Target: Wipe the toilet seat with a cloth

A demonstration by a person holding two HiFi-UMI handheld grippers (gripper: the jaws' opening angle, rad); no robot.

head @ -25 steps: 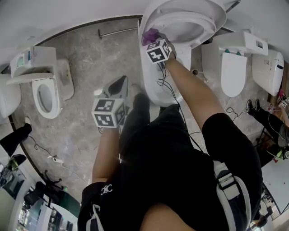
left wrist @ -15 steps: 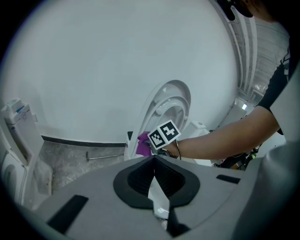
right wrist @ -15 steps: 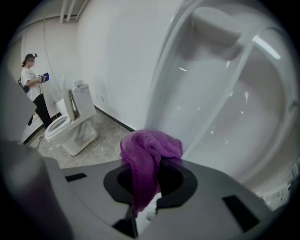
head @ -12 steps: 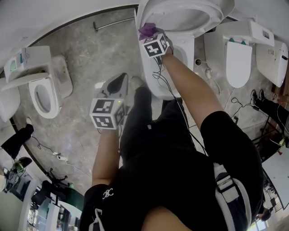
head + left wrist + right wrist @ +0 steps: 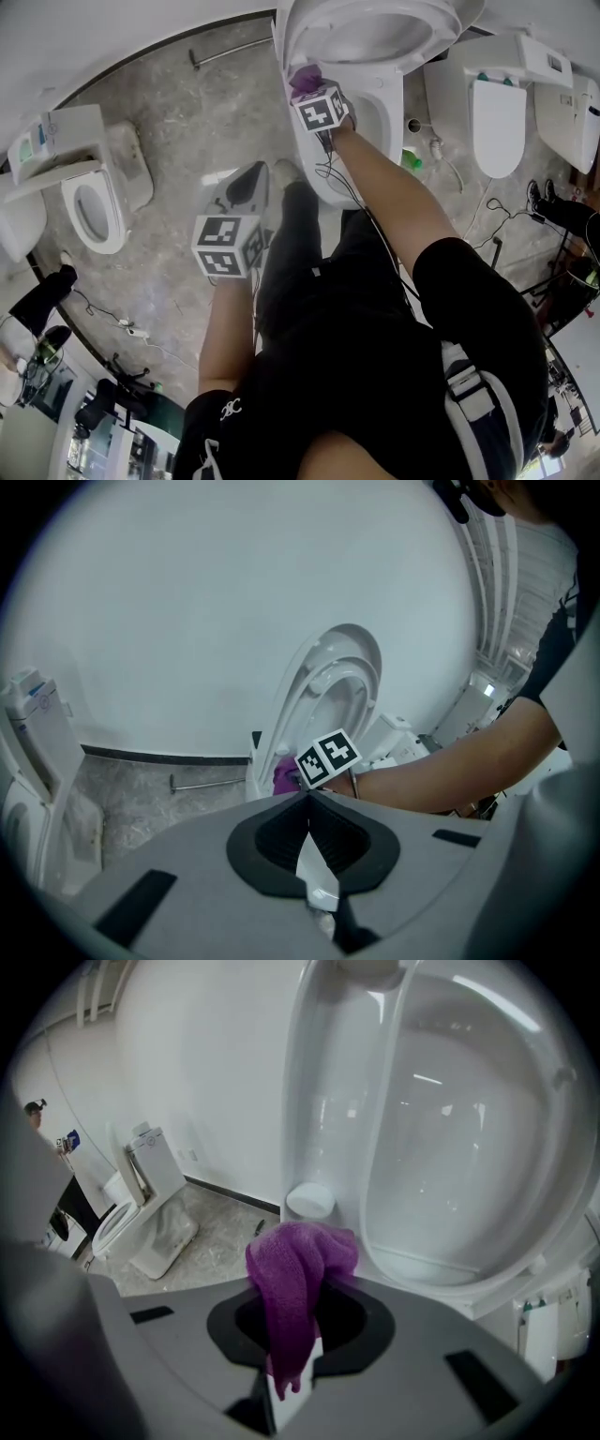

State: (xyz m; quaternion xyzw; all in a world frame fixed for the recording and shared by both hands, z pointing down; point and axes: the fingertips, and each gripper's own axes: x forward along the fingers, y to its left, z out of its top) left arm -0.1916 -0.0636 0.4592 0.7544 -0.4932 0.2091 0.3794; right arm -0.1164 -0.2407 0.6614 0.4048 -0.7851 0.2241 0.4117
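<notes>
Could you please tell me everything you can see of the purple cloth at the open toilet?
The purple cloth looks like soft, nubbly terry or microfibre, bunched into a rounded wad. The right tool is shut on it: the wad bulges out past the tips, and a narrow tail hangs back between the jaws. In the head view it sits at the left edge of the raised white toilet seat. Whether it touches the seat cannot be made out. Nothing else is seen touching it.

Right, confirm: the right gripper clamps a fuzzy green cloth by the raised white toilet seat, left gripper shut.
Wrong colour: the fuzzy cloth is purple, as the right gripper view shows. The right gripper does clamp it by the raised white toilet seat, left gripper shut.
</notes>
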